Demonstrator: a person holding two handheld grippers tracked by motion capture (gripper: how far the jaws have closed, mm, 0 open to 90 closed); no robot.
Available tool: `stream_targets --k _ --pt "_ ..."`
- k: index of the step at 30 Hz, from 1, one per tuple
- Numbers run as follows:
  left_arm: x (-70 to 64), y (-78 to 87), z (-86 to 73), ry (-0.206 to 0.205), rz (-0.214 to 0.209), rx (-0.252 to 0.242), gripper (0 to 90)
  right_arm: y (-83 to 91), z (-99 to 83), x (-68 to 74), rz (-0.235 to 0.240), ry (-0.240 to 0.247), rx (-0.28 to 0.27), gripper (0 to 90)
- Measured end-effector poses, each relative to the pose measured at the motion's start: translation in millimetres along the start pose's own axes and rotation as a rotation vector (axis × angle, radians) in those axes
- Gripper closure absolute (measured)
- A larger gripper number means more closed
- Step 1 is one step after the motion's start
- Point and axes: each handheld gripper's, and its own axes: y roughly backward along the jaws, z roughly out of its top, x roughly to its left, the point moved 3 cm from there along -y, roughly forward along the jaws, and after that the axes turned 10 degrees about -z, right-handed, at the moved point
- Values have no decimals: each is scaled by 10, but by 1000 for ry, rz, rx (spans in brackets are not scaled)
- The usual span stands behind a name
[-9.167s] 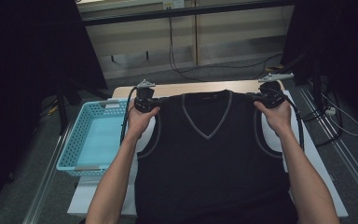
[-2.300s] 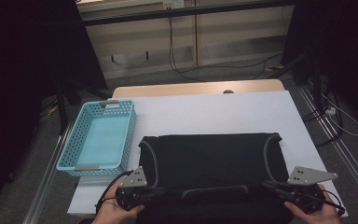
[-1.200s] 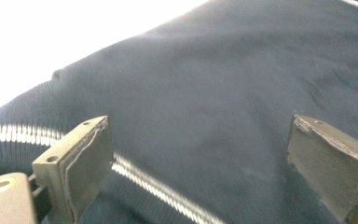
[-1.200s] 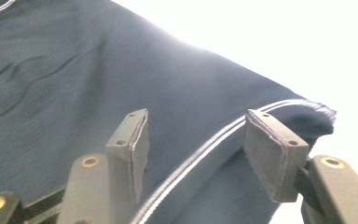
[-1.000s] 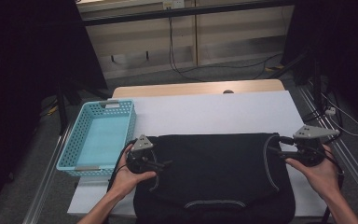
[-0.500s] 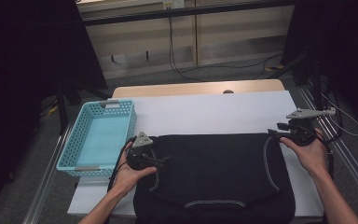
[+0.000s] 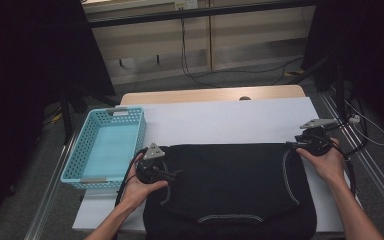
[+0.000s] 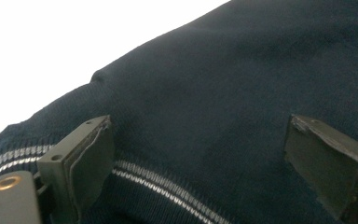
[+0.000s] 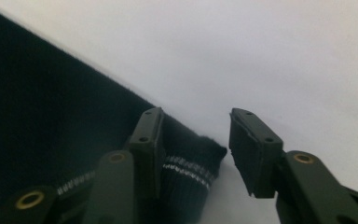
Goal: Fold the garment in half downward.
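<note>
The dark knitted vest [image 7: 230,185] lies folded on the white surface [image 7: 220,122], its long axis running left to right across the near half, with its lower fold hanging at the near edge of the surface. A pale striped trim curves along its right side and along the bottom fold. The left tongs [image 7: 172,175], held in the person's left hand [image 7: 137,187], sit at the vest's left end; in the left gripper view [image 8: 200,172] their jaws stand wide apart over the knit, with a striped band running between them, and nothing is pinched. The right tongs [image 7: 292,144], in the right hand [image 7: 325,162], are at the vest's far right corner; in the right gripper view [image 9: 193,154] the jaws are parted, the striped corner of the vest lying in the gap against one jaw. A light blue basket [image 7: 75,167] stands just left of the vest with nothing in it. Beyond the vest the white surface stretches bare to the wooden far edge [image 7: 210,95].
</note>
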Motion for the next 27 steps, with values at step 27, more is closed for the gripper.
stream_targets --k 27 --pt "-23 -22 -37 -21 -12 28 103 -32 -99 -74 95 -97 42 422"
